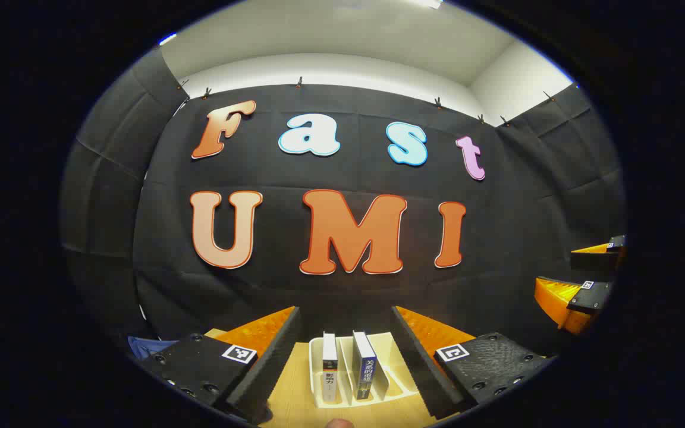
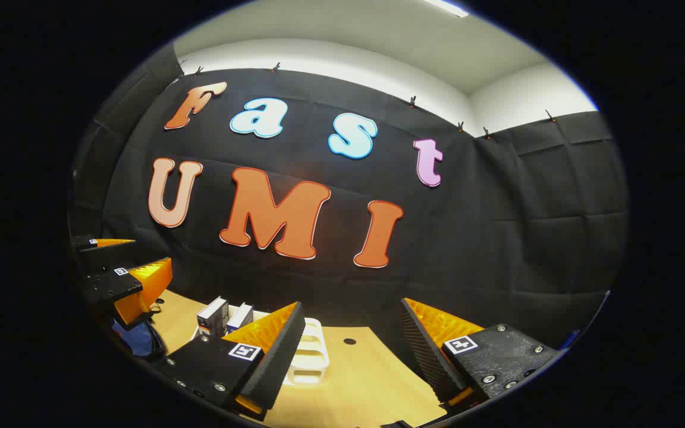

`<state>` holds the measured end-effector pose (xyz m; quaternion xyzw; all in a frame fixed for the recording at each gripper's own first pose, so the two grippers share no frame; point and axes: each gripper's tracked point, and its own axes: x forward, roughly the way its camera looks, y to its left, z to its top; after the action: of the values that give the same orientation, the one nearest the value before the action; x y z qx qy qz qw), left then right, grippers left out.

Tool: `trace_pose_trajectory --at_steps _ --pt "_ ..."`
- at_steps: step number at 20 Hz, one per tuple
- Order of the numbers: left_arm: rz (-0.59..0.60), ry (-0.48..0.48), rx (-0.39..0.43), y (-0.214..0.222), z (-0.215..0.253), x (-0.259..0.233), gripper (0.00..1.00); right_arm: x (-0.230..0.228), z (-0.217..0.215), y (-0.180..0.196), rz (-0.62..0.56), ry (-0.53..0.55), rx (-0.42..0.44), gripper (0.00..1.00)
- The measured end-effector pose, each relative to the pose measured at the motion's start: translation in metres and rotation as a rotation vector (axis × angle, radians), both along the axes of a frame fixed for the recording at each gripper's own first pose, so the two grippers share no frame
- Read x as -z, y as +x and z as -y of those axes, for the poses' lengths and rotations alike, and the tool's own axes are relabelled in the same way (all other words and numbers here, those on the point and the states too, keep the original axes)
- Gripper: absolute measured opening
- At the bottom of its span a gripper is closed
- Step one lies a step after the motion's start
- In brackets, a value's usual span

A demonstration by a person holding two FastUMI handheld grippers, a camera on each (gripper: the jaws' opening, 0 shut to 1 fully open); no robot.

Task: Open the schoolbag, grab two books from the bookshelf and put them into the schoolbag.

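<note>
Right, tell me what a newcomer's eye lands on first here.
Two books standing upright in a white rack on the wooden table, framed between the left gripper's spread fingers. In the right gripper view, the right gripper hangs open over bare table, rack to its left, a blue bag at the far left edge.

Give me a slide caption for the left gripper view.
Left gripper open above two upright books in a white rack on the wooden table.

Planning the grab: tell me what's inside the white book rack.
Two books stand upright in the white rack: a white-spined book and a blue-spined book. Their lower edges and the rack's floor are hidden.
</note>
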<state>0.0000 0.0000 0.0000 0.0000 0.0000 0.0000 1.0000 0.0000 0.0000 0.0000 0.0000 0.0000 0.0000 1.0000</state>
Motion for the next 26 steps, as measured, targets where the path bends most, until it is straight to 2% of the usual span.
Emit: trace_pose_trajectory --at_steps 1,2,4,8,9,10,12,14,15,16,19,22,23,26 --pt "-0.006 0.002 -0.013 -0.001 -0.006 0.003 0.98 0.003 -0.005 0.002 -0.008 0.005 -0.012 1.0" --pt "-0.009 0.002 -0.027 -0.002 -0.011 0.003 0.97 0.004 -0.009 0.003 -0.007 0.01 -0.024 0.96" --pt "-0.008 -0.002 -0.053 -0.003 -0.019 0.005 0.93 0.003 -0.013 0.01 0.009 0.014 -0.039 0.96" --pt "-0.018 -0.006 -0.104 0.007 -0.033 0.017 0.94 0.01 -0.024 0.034 0.019 0.025 -0.102 0.96" --pt "-0.01 0.009 -0.118 0.01 -0.036 0.017 0.97 0.008 -0.024 0.042 0.029 0.035 -0.116 0.95" --pt "0.0 0.022 -0.127 0.016 -0.037 0.018 0.94 0.009 -0.026 0.05 0.038 0.048 -0.13 0.96" --pt "0.015 0.042 -0.141 0.025 -0.035 0.021 0.94 0.016 -0.027 0.068 0.047 0.077 -0.169 0.96" --pt "0.009 0.017 -0.15 0.031 -0.028 0.027 0.97 0.029 -0.032 0.086 0.021 0.103 -0.208 0.96" --pt "0.005 -0.002 -0.166 0.037 -0.027 0.032 0.94 0.034 -0.033 0.094 0.007 0.111 -0.227 0.95" --pt "-0.004 -0.012 -0.18 0.041 -0.025 0.036 0.97 0.039 -0.035 0.099 -0.001 0.12 -0.248 0.96" --pt "-0.003 -0.007 -0.237 0.048 -0.022 0.039 0.97 0.052 -0.044 0.112 -0.022 0.121 -0.309 0.96" --pt "0.001 0.011 -0.242 0.056 -0.013 0.038 0.97 0.055 -0.051 0.113 -0.021 0.13 -0.347 0.96" --pt "0.001 0.015 -0.236 0.057 -0.012 0.04 0.94 0.054 -0.053 0.115 -0.018 0.129 -0.349 0.96" --pt "0.02 0.024 -0.208 0.063 -0.012 0.035 0.97 0.05 -0.052 0.117 0.0 0.135 -0.318 0.96"
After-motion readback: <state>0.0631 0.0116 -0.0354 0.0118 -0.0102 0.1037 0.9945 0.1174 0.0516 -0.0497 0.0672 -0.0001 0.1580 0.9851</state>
